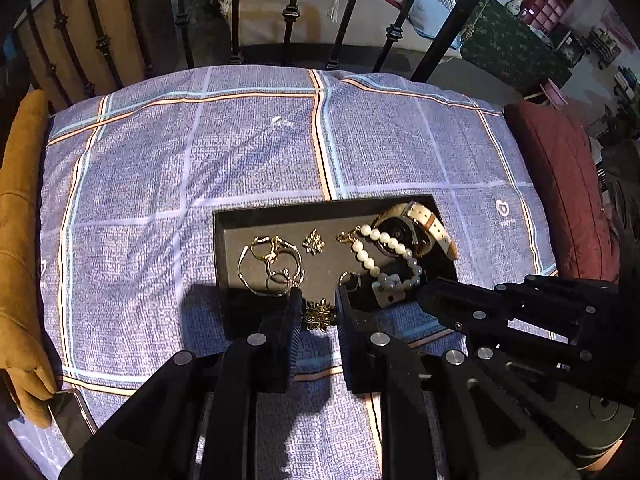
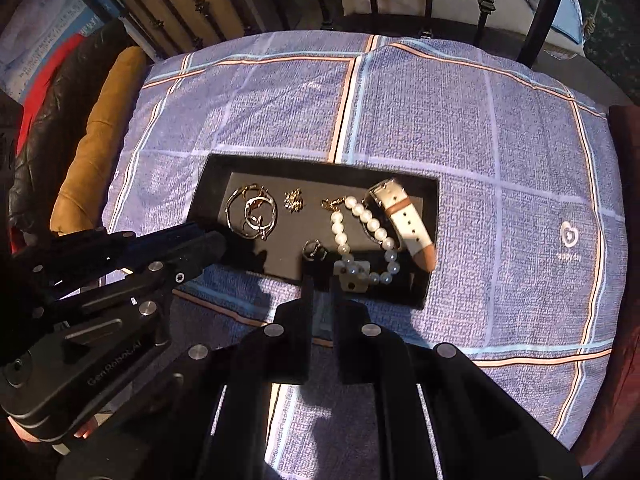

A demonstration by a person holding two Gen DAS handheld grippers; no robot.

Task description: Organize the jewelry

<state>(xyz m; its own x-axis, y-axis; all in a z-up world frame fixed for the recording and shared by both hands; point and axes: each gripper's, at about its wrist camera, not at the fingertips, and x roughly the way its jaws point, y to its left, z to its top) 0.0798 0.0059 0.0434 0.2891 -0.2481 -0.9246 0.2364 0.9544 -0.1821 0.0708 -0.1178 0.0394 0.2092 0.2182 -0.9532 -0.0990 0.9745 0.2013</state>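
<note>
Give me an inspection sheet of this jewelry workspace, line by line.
Surface: blue plaid cushion.
Job's things: black tray holding gold hoops, small gold brooch, pearl bracelet, white-strap watch, ring.
Clutter: nothing seen.
Grippers: left gripper shut on gold leaf brooch at the tray's near edge; right gripper open, empty, beside the ring.
Cables: nothing seen.
Surroundings: black metal railing, mustard cushion, maroon cushion.

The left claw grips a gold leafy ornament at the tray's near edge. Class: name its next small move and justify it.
Probably carry the gold leafy ornament forward over the black tray and release it on the bare floor near the small gold brooch. The left claw holds it at the near rim, not yet inside; hoops, pearls and the watch already lie in the tray.
</note>
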